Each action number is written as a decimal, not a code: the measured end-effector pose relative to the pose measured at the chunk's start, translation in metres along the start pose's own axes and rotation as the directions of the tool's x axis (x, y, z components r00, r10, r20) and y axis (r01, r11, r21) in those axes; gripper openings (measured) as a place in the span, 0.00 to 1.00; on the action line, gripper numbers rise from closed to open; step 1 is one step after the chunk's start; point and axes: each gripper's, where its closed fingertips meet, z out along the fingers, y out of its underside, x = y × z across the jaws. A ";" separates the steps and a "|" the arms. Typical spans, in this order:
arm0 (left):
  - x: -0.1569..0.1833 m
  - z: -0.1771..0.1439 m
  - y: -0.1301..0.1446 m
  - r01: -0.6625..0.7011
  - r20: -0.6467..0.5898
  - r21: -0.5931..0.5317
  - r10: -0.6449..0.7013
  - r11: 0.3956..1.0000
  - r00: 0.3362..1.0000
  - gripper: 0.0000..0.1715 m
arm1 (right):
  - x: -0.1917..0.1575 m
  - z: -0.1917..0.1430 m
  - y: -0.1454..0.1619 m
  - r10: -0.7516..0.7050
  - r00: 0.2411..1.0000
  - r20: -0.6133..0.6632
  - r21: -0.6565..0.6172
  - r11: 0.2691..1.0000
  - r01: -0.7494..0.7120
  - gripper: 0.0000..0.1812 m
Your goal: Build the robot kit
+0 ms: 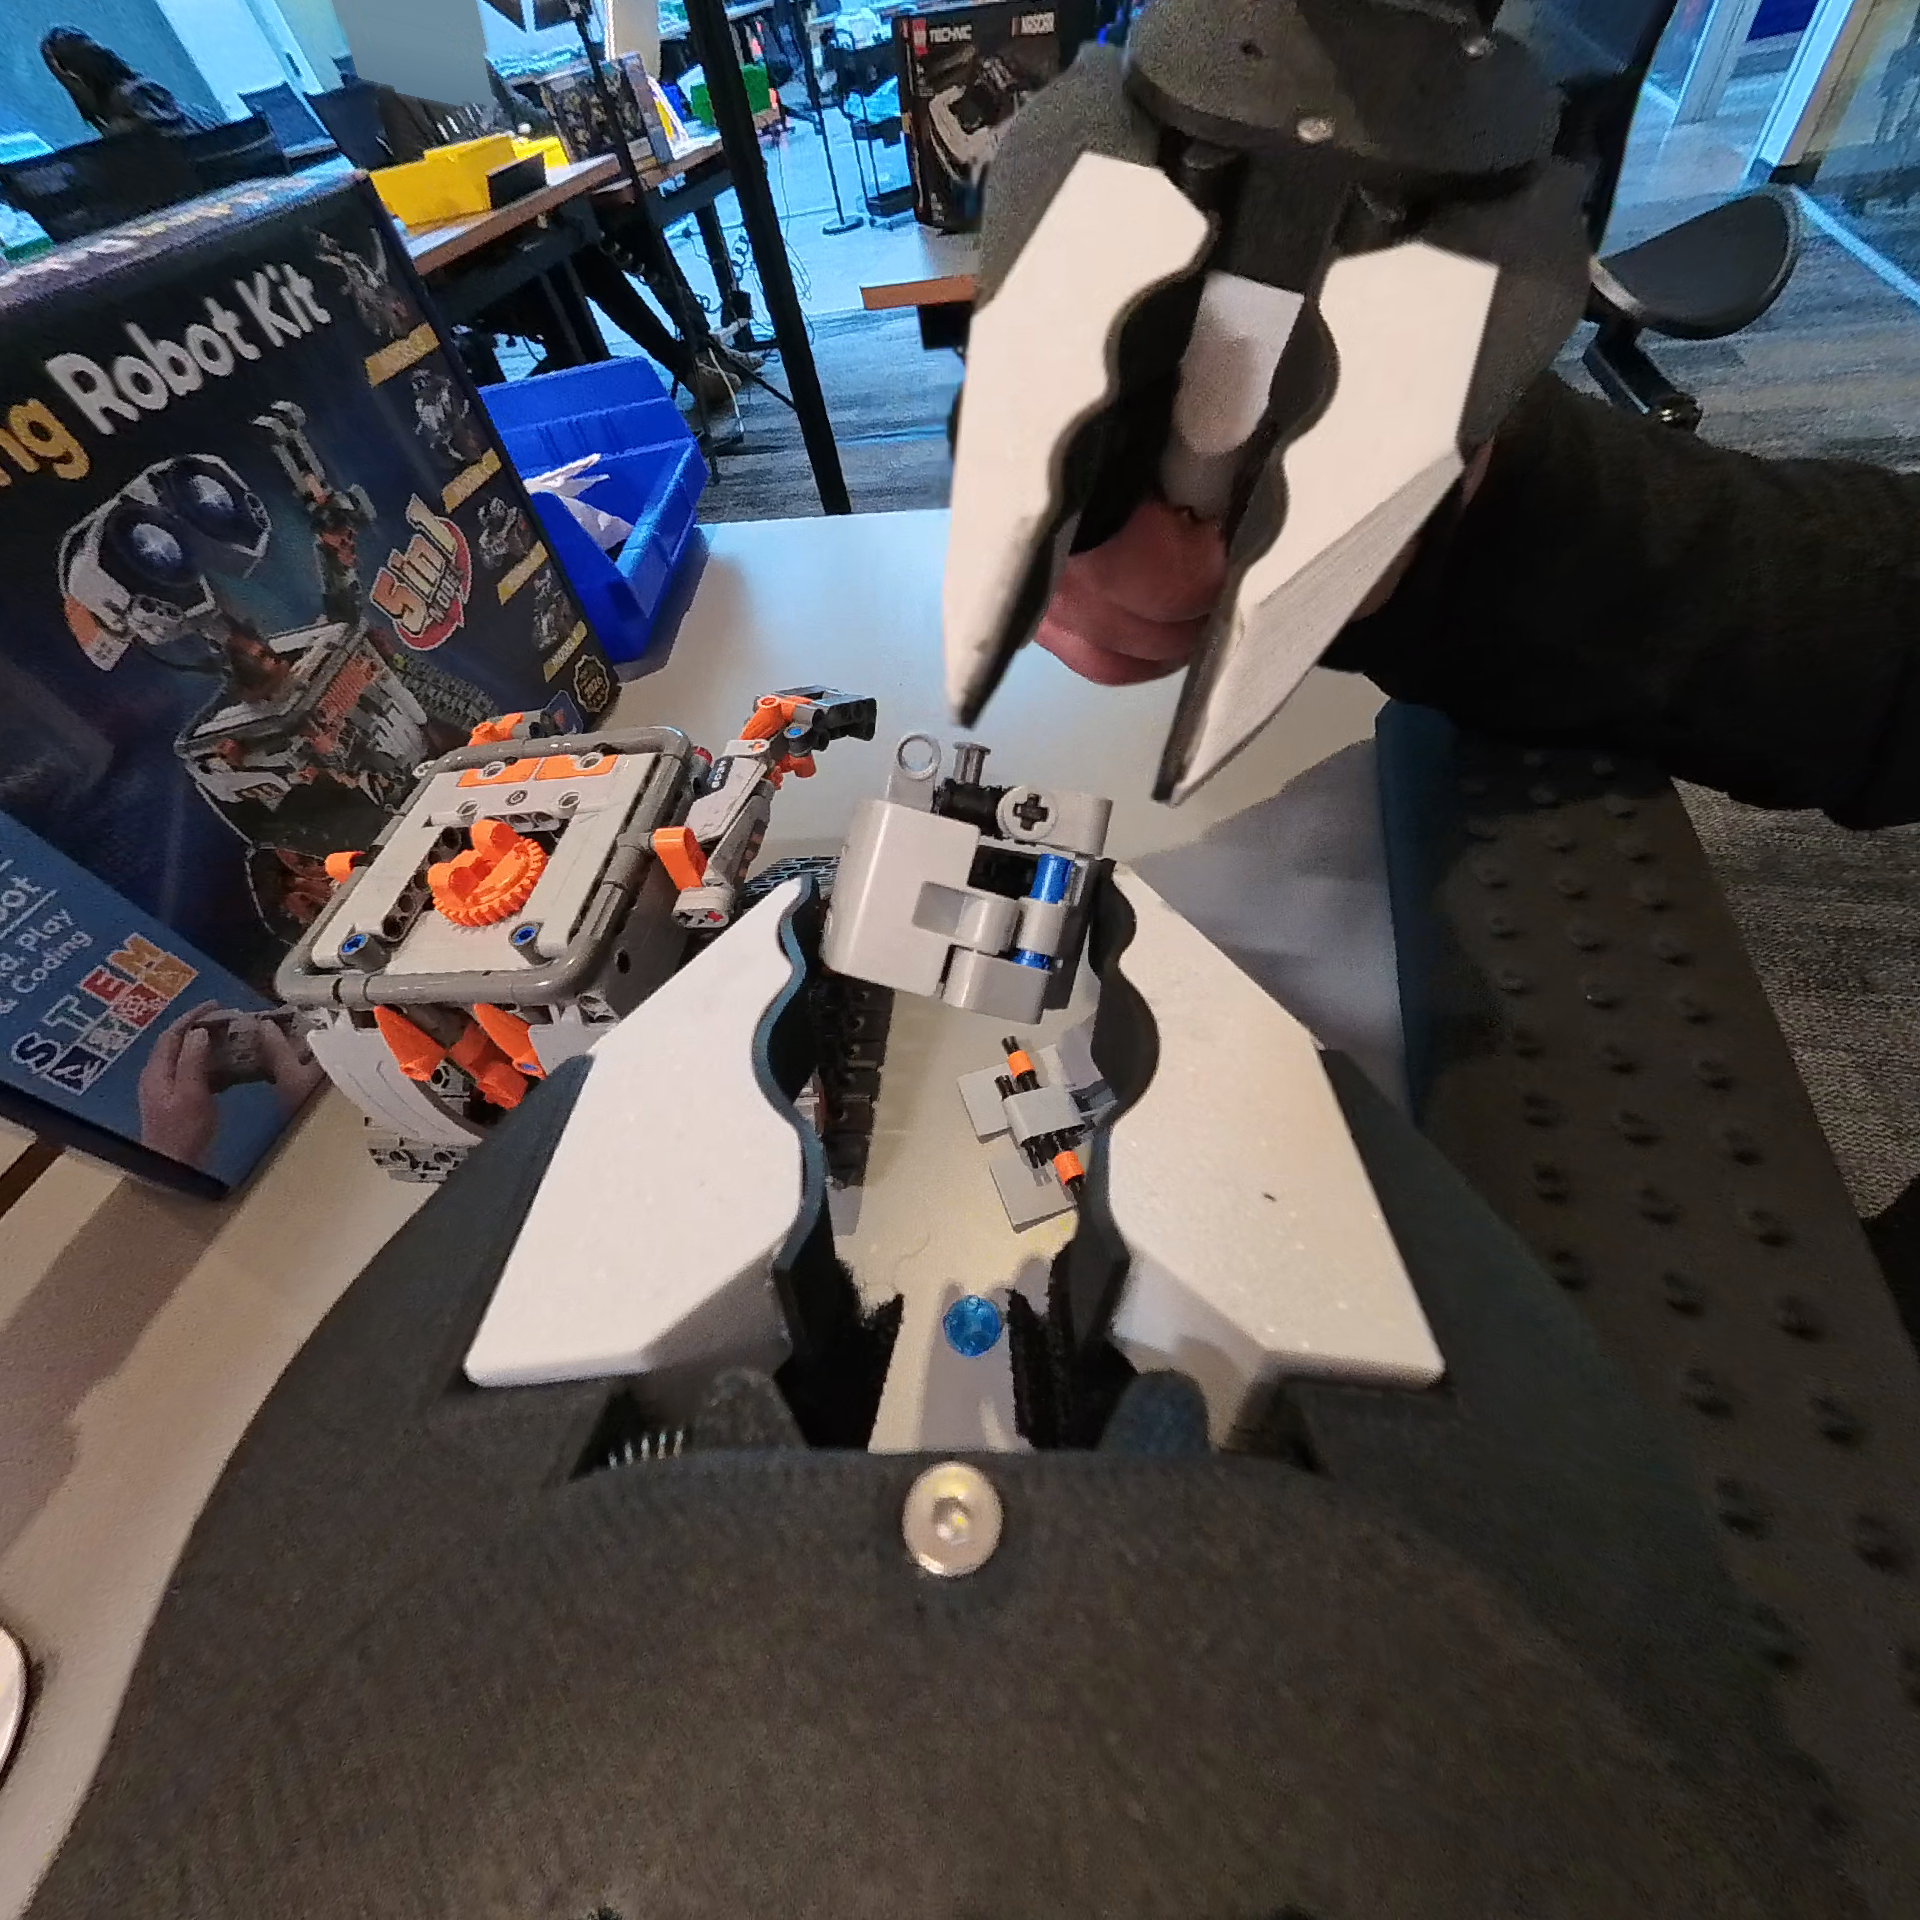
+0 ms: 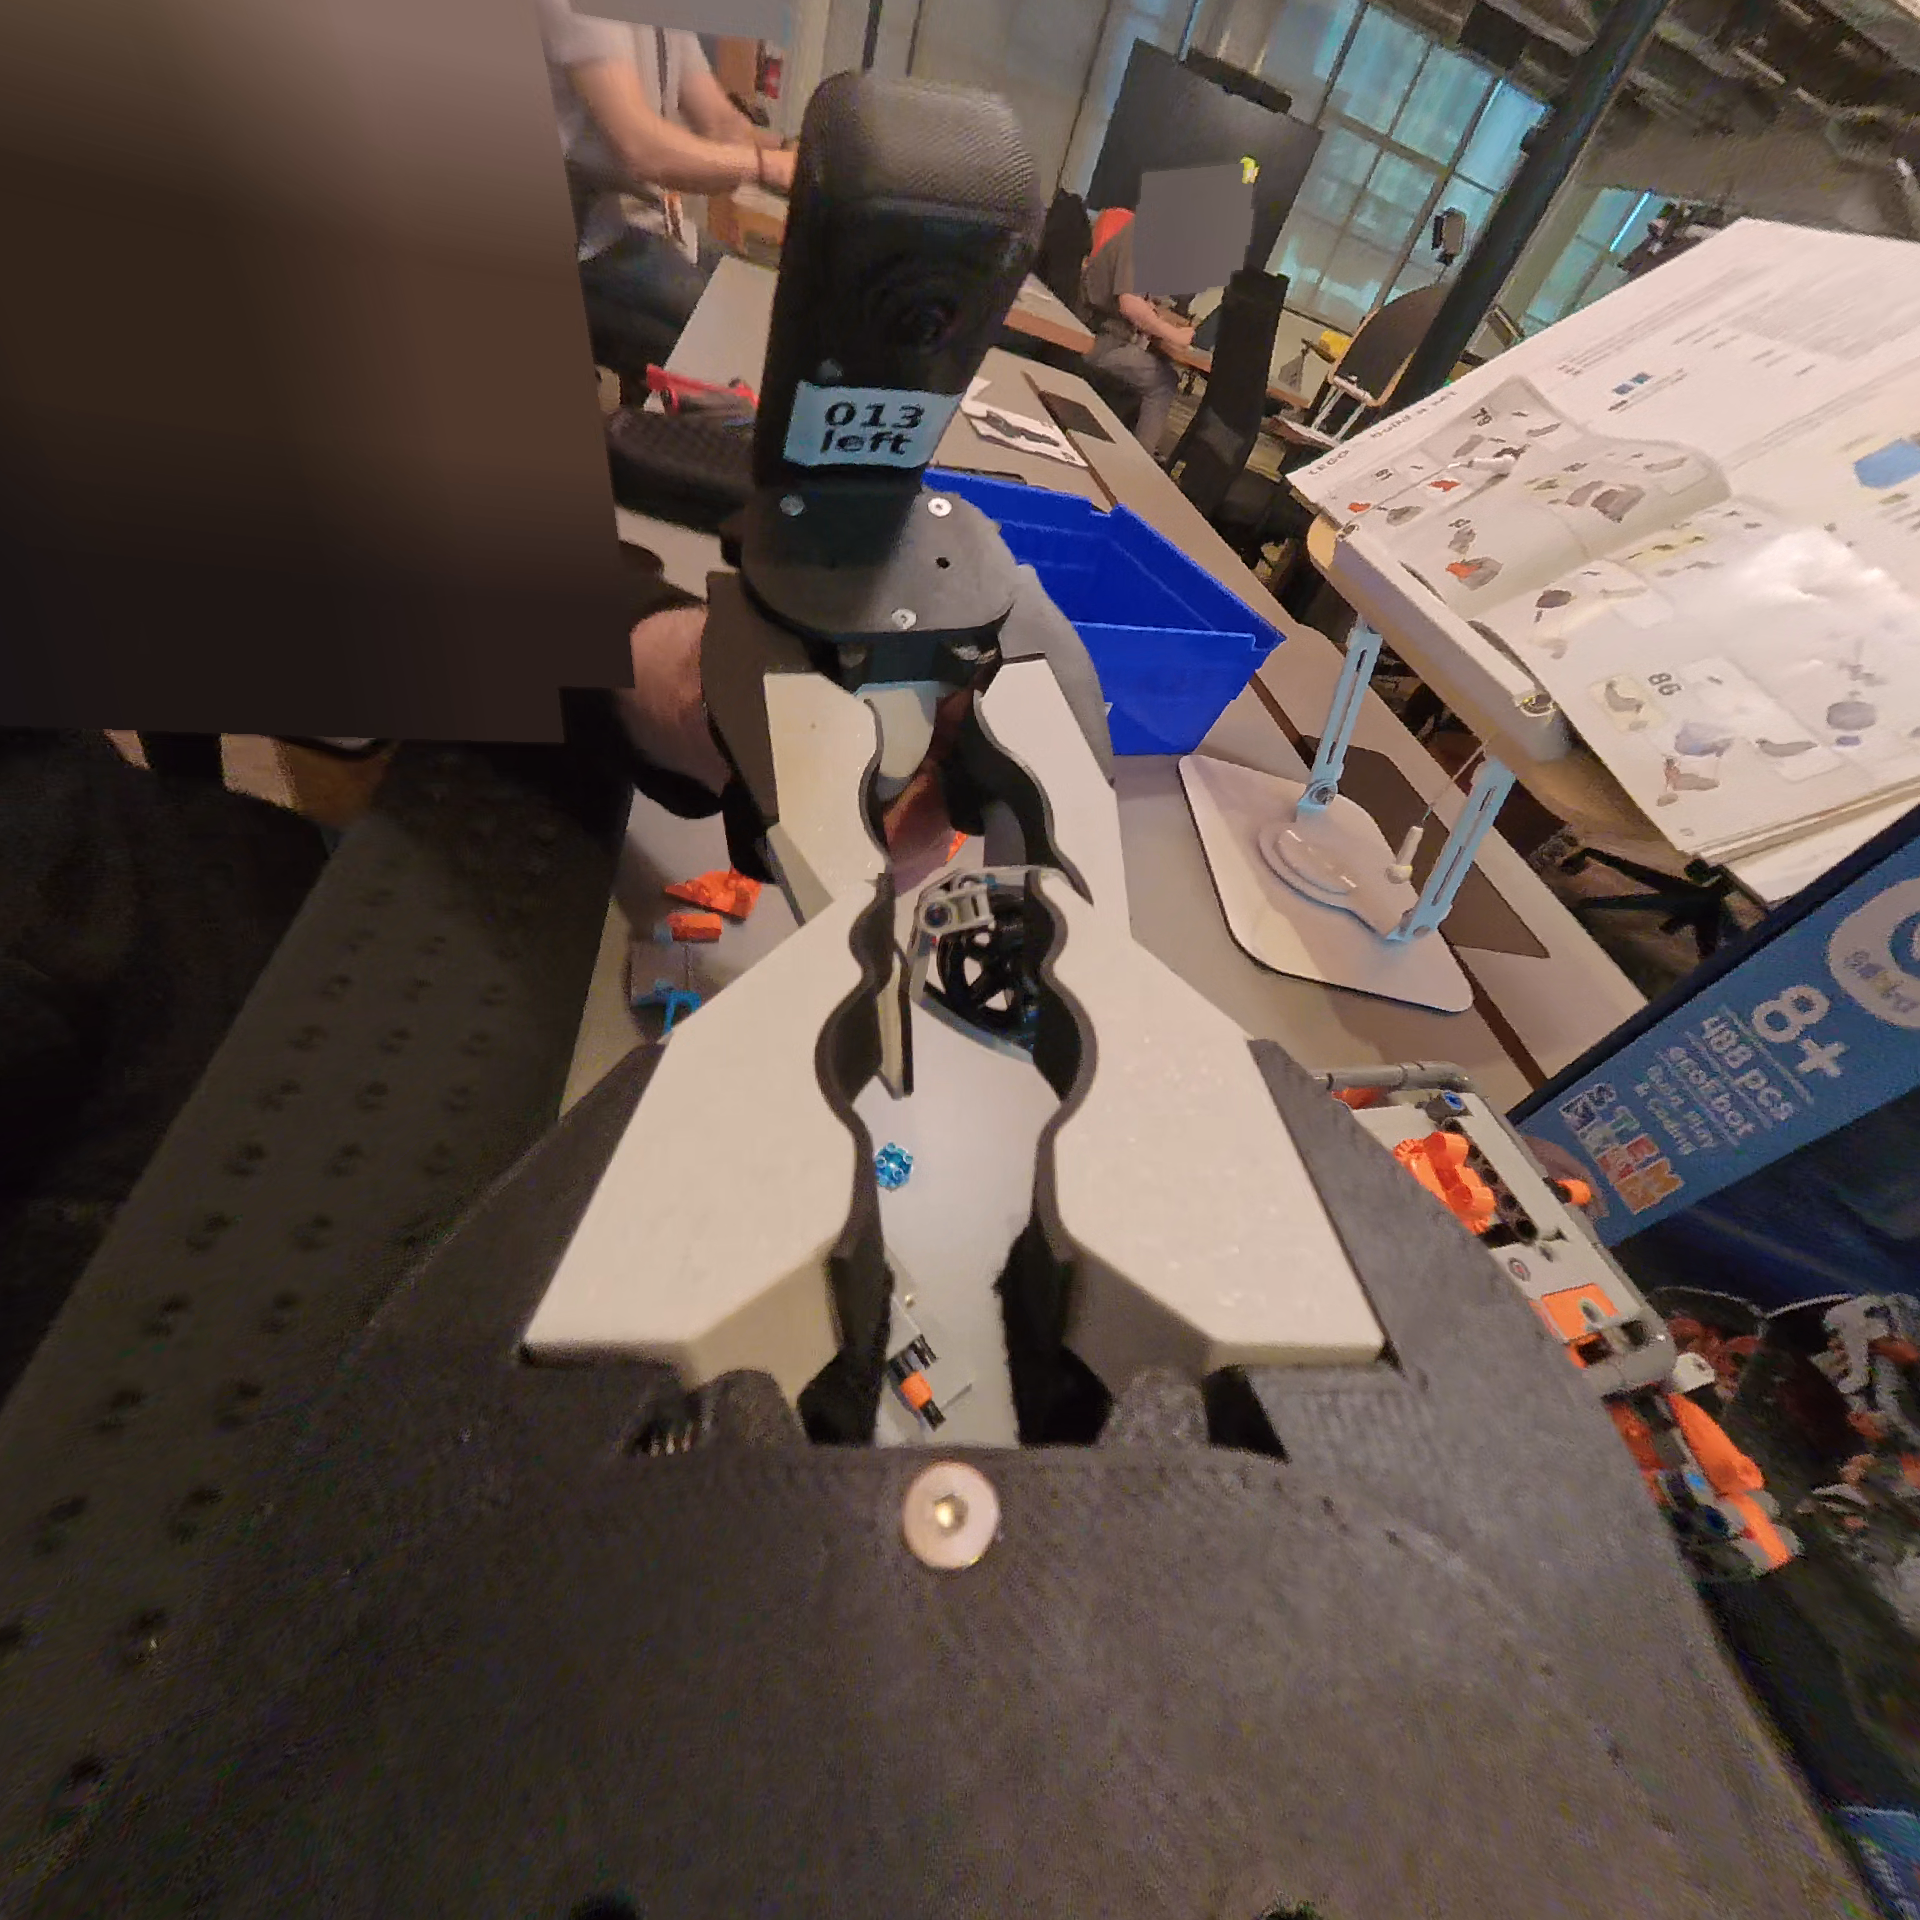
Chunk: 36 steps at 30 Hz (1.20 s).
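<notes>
Between the tips of the left gripper (image 1: 951, 899) we see a grey block assembly (image 1: 961, 899) with a blue pin and black parts, grasped by that gripper above the white table (image 1: 862, 582). The right gripper (image 1: 1060, 748) hangs just above the assembly, its jaws parted and holding nothing. In the right wrist view, the same assembly (image 2: 971, 951) shows a black wheel between the two grippers' tips. Below it on the table lie a small grey piece with orange pins (image 1: 1029, 1117) and a round blue stud (image 1: 971, 1327). To the left stands a grey and orange block robot body (image 1: 488, 914), with a printed kit box (image 1: 239, 520) behind it. A blue bin (image 1: 613, 478) holds something white, unclear to us. Loose orange pieces (image 2: 717, 899) lie near the table edge; an open instruction booklet (image 2: 1662, 540) rests on a stand.
</notes>
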 end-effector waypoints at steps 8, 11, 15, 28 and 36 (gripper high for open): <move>0.002 0.001 0.003 -0.050 0.020 -0.043 0.051 0.998 0.998 0.29 | -0.007 0.004 0.007 -0.093 0.996 0.000 -0.049 0.995 0.092 0.05; 0.000 -0.001 0.001 -0.066 0.048 -0.042 0.068 0.997 0.997 0.28 | -0.009 0.003 0.007 -0.111 0.994 0.010 -0.038 0.993 0.112 0.02; 0.002 -0.001 0.001 -0.090 0.059 -0.062 0.094 0.994 0.994 0.28 | -0.012 0.005 0.007 -0.135 0.991 0.015 -0.029 0.990 0.135 0.02; -0.002 -0.001 0.010 0.113 0.006 -0.021 -0.113 0.993 0.994 0.28 | -0.007 0.008 0.013 -0.203 0.978 -0.046 -0.073 0.977 0.199 0.17; -0.007 -0.001 0.000 0.353 -0.086 0.093 -0.345 0.931 0.935 0.28 | 0.013 0.021 0.028 -0.554 0.800 -0.230 -0.356 0.813 0.460 0.22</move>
